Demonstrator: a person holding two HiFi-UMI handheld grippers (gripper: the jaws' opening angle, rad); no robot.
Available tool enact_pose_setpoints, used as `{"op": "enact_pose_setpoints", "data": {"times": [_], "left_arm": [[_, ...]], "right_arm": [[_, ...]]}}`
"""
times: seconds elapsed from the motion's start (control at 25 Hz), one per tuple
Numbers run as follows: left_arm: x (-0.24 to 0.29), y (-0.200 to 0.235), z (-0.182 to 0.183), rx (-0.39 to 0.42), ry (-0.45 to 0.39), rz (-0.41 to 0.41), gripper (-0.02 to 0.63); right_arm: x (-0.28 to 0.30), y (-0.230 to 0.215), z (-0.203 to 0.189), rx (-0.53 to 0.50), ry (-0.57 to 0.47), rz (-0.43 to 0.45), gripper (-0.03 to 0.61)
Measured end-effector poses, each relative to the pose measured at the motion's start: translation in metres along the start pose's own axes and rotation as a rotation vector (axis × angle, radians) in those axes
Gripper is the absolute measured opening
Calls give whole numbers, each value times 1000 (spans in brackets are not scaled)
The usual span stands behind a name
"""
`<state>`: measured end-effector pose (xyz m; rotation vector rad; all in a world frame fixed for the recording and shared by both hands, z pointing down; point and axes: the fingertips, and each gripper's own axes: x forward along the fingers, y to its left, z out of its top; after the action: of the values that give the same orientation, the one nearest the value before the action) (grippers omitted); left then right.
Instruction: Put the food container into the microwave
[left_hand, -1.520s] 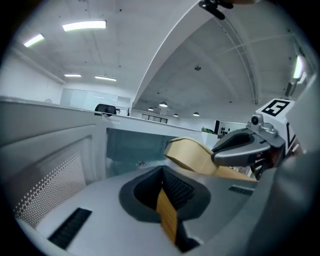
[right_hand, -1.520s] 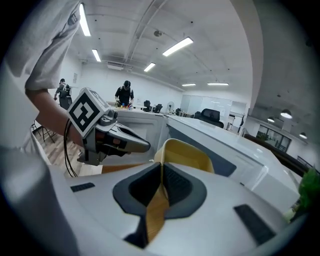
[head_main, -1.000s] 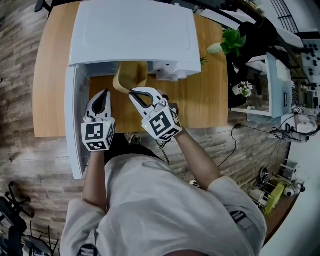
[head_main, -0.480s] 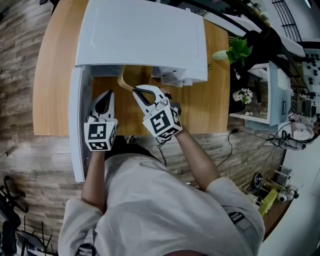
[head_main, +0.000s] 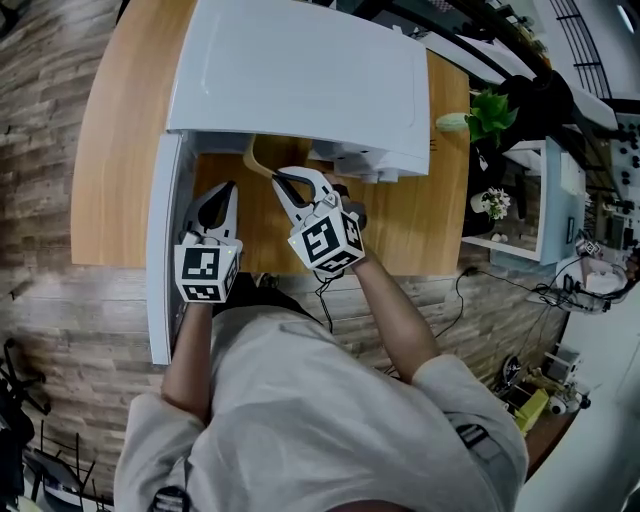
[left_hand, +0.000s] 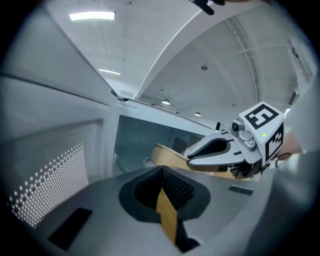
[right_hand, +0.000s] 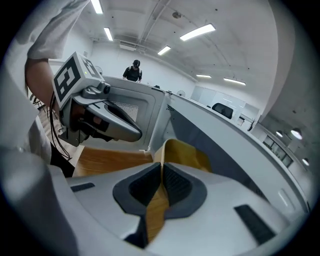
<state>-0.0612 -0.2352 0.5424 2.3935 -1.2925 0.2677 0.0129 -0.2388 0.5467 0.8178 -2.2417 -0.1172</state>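
Observation:
The tan food container (head_main: 262, 156) sits at the mouth of the white microwave (head_main: 300, 80), mostly hidden under its top. My right gripper (head_main: 280, 180) is shut on the container's near rim. In the right gripper view the rim runs up between the closed jaws to the container (right_hand: 184, 152). My left gripper (head_main: 222, 196) is shut and empty, to the left of the container beside the open door (head_main: 163, 250). In the left gripper view the container (left_hand: 167, 156) lies ahead in the cavity, and the right gripper (left_hand: 220, 150) comes in from the right.
The microwave stands on a wooden table (head_main: 110, 150), and its door swings out past the table's near edge. A potted plant (head_main: 480, 112) is at the table's right end. A person (right_hand: 134, 70) stands far off in the room.
The right gripper has carried the container a little deeper under the microwave's top, so less of it shows. The left gripper stays beside the door.

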Motion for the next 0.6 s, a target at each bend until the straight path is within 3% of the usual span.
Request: {"op": "enact_pose_setpoints", "data": {"times": [0.6], "left_arm": [[10,-6,-1,11,10,-38,12]], "right_arm": [[28,-8,-10,-30,34,10,23]]}}
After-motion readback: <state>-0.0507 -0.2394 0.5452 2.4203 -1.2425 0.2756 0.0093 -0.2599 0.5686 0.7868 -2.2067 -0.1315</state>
